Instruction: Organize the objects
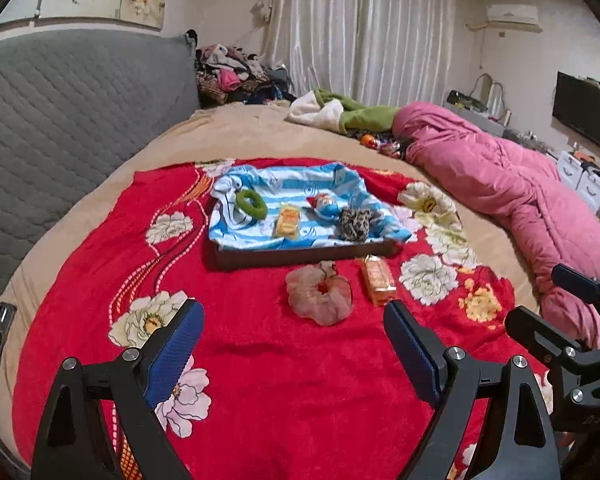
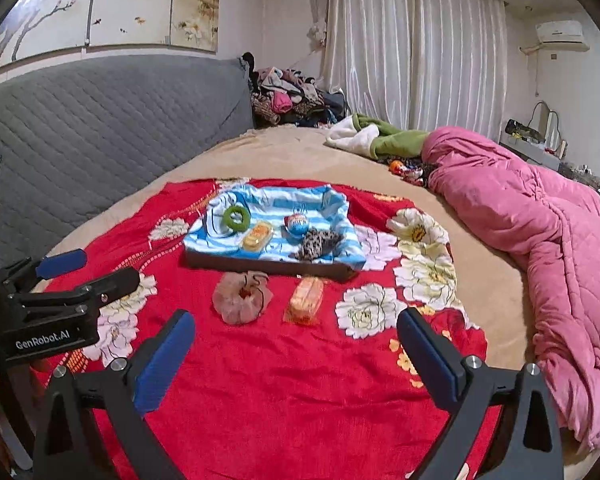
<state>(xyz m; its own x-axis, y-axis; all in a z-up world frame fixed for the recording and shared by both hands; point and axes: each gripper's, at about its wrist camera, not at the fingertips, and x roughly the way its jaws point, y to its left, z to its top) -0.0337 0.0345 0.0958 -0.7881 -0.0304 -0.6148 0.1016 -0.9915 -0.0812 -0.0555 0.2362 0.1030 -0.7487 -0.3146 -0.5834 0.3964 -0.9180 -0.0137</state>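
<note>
Both of my units are wide open, nothing between the pads. Left hand-held gripper (image 1: 294, 322) sits low-centre in its own view, jaws spread over the red floral blanket (image 1: 260, 380); right hand-held gripper (image 2: 296, 330) same in its view — empty, also over the red blanket.

Task stuff, centre of frame in both views:
- dark tray (image 1: 296, 258) lined w/ a blue-white striped cloth (image 1: 300, 184), sitting on the blanket.
- in the tray, L to R: green scrunchie (image 1: 251, 203), orange snack pack (image 1: 287, 220), small red-blue toy (image 1: 323, 206), leopard-print scrunchie (image 1: 354, 222) at the tray's right-front part.
- outside the tray, just in front of it on the blanket: pink scrunchie (image 1: 320, 296) and, to its right, a second orange snack pack (image 1: 378, 280). These two lie apart, not touching.

In the left view the snack pack's near end is just beside my right finger tip; can't tell if it touches.

Bkgd: pink quilt (image 1: 512, 196) along the right side of the bed, grey quilted headboard (image 1: 68, 120) at left, curtains (image 1: 360, 28) at top centre.
</note>
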